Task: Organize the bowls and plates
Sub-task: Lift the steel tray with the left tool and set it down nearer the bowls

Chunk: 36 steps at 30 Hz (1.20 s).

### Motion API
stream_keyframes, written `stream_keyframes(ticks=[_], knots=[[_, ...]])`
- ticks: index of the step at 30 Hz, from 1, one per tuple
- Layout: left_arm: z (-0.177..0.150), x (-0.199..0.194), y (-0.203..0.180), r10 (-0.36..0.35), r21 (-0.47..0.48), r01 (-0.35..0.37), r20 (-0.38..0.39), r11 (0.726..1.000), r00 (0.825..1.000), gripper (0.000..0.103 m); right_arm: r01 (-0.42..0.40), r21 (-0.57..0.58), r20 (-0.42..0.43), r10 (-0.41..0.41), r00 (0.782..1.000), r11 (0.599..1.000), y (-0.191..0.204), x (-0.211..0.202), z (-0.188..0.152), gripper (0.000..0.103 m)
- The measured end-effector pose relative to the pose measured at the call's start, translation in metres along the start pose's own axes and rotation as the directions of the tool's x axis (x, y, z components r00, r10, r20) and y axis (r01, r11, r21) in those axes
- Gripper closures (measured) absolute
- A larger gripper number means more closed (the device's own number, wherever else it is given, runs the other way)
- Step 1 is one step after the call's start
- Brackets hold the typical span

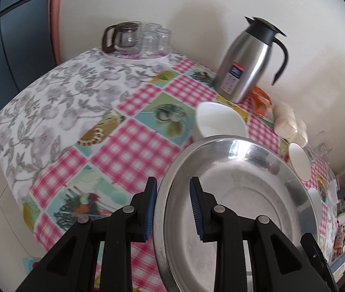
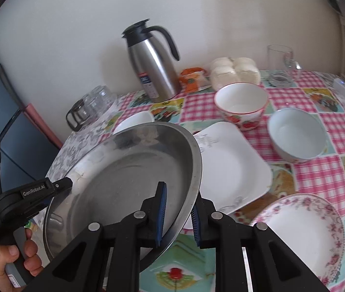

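The steel plate (image 2: 128, 180) hangs tilted above the bench (image 2: 318, 175), carried between both claws. The right claw (image 2: 177, 215) is nearly closed on the plate's near right rim, one blue pad inside the dish and the other under its outer edge. The left claw (image 1: 172, 209) straddles the opposite rim the same way, with narrow jaws, one pad outside and one inside; whether both pads press the metal cannot be told from its own view. In the right wrist view the left claw appears at the plate's far left edge, gripped by a hand (image 2: 14, 262) at the lower left corner.

The plate hides much of what lies beneath it: a white bowl (image 1: 218, 121) shows only its far half above the rim, and the square white plate (image 2: 233, 168) is covered along its left edge. The floral-rimmed plate (image 2: 303, 238) is cut off by the right claw's arm (its lower part is out of frame).

Further back stand a strawberry-patterned bowl (image 2: 241, 104) and a plain white bowl (image 2: 296, 136), close together. A steel thermos jug (image 2: 153, 70) stands by the wall, with an orange packet (image 2: 193, 79) and a bag of white buns (image 2: 233, 71) beside it. A glass coffee pot (image 1: 121, 36) and upturned glasses (image 1: 155, 39) share a tray at the bench's far corner.
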<state>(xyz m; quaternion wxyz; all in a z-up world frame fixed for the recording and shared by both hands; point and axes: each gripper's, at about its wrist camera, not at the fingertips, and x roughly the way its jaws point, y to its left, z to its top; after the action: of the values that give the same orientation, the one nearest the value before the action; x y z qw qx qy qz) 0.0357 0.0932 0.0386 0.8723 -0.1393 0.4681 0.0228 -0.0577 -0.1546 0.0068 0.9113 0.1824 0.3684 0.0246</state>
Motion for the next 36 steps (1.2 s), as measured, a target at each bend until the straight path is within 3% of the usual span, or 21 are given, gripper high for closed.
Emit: stream_keyframes(ticks=[7, 16, 22, 32, 36], knots=[[0.0, -0.001, -0.04, -0.059, 0.071, 0.06, -0.019, 0.996, 0.998, 0.074, 0.024, 0.076, 0.037, -0.027, 0.999, 0.997, -0.033, -0.014, 0.008, 0.082], [0.0, 0.01, -0.082, -0.034, 0.156, 0.041, -0.049, 0.987, 0.998, 0.074, 0.09, 0.122, 0.064, -0.098, 0.993, 0.989, -0.06, -0.021, 0.016, 0.081], [-0.003, 0.03, -0.1, 0.0, 0.18, 0.015, -0.083, 0.984, 0.997, 0.074, 0.142, 0.143, 0.017, -0.146, 0.989, 0.979, -0.077, -0.005, 0.016, 0.081], [-0.005, 0.054, -0.121, -0.013, 0.211, 0.032, -0.094, 0.977, 0.995, 0.074, 0.168, 0.203, -0.029, -0.165, 0.986, 0.965, -0.103, 0.014, 0.016, 0.081], [-0.005, 0.061, -0.121, -0.018, 0.208, 0.04, -0.106, 0.977, 0.994, 0.074, 0.185, 0.177, -0.032, -0.182, 0.983, 0.967, -0.102, 0.019, 0.017, 0.081]])
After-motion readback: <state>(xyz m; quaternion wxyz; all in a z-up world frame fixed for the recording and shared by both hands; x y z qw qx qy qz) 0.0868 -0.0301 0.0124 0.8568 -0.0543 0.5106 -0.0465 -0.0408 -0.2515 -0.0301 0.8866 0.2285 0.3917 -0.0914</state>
